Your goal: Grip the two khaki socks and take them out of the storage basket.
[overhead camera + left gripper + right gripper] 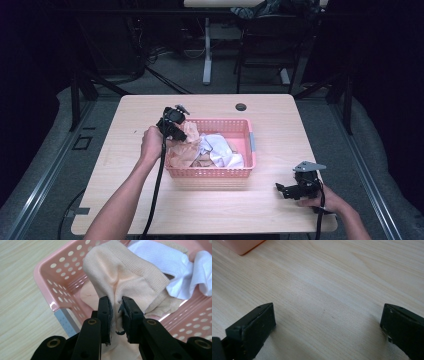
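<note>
Darkness surrounds the scene in the high view, with grey floor, black stands and a white desk leg beyond the table (pixel 280 120), a pale wood-grain top with rounded corners and a small dark round plug near its far edge. At its middle sits a pink plastic basket (pixel 249 145), rectangular, its walls pierced with rows of oval holes, holding a heap of soft cloth.

From above, the left gripper (pixel 176 127) hangs over the basket's left end, and the right gripper (pixel 284 190) rests low near the table's front right corner, well apart from the basket. The left gripper view adds the detail: its jaws are clenched on a peach sock (pixel 120 277), fine-knit with a ribbed band, pinched into a fold and lifted above the basket's corner. White cloth (pixel 175 272) lies behind it inside the basket. The right gripper view shows jaws spread wide over bare wood, grasping nothing, a basket corner (pixel 242 246) at the upper left.
</note>
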Demonstrator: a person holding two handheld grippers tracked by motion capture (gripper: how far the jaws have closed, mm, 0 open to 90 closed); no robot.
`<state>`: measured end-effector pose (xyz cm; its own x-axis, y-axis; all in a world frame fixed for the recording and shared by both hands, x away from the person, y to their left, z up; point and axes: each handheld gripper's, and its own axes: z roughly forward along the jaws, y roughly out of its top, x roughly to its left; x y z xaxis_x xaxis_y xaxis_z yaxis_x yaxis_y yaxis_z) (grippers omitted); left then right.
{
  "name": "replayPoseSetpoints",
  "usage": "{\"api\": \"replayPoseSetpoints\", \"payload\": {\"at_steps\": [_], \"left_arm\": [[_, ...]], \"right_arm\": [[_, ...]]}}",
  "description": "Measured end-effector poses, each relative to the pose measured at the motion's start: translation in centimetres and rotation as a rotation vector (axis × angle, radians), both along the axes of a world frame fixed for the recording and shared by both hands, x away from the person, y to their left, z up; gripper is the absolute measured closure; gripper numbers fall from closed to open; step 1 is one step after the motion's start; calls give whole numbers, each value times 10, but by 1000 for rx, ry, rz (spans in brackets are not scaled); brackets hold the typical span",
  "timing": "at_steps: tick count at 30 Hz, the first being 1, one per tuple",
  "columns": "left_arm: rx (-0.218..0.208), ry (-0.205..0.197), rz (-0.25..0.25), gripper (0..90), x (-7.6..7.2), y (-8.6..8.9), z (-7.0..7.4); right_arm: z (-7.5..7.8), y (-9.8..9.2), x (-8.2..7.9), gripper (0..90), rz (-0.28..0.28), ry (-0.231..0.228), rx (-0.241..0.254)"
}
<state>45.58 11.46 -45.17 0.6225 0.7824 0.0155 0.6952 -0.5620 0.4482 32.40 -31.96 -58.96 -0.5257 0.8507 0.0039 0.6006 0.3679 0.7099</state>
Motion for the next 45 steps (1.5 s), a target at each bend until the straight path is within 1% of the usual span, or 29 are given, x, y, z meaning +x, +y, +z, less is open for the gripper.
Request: {"api": "replayPoseSetpoints", "payload": {"at_steps": [5,6,8,9,12,13,14,16,21,22,24,26,27,28,29,31,32,36,37,38,40,45], "left_arm": [[-18,-10,7,774,-3,8,9],[-31,-12,7,774,-3,10,11],[-69,-3,-5,772,-5,13,17],[-73,-7,-5,772,-5,14,19],[-78,-23,-11,772,-7,15,29],[-78,-23,-11,773,-7,15,29],[-81,-36,-12,773,-8,16,36],[-85,-45,-13,773,-10,17,40],[-92,-55,-5,772,-12,25,45],[-90,-60,5,772,-14,31,47],[-102,-63,13,772,-16,38,49],[-102,-72,14,772,-18,43,50],[-102,-72,14,772,-18,43,50],[-109,-81,33,772,-21,50,53],[-103,-80,36,772,-22,53,54],[-89,-87,64,772,-26,59,57],[-87,-91,71,772,-27,62,58],[-98,-98,118,772,-30,79,58],[-98,-98,118,772,-30,79,58],[-97,-105,135,772,-32,85,57],[-98,-106,141,773,-34,91,55],[-105,-120,161,774,-35,98,53]], "right_arm": [[0,0,0,0,0,0,0],[0,0,0,0,2,0,4],[0,0,0,0,5,-2,4],[0,0,1,0,8,-1,4],[0,0,1,0,7,-1,5],[0,0,1,0,8,-1,4],[0,0,1,0,7,-1,5],[0,0,1,0,10,1,-1],[0,0,1,0,10,1,-1],[0,0,1,0,10,2,-2],[0,0,1,0,8,2,4],[0,0,1,0,10,2,-1],[0,0,1,0,10,2,-1],[0,0,1,0,10,2,-2],[0,0,1,0,10,4,-2],[0,0,1,0,9,1,-2],[0,0,1,0,8,2,-1],[0,0,1,0,7,4,2],[0,1,1,0,6,2,3],[0,0,1,0,9,2,-2],[0,0,1,0,6,4,3],[0,0,1,0,9,2,-2]]}}
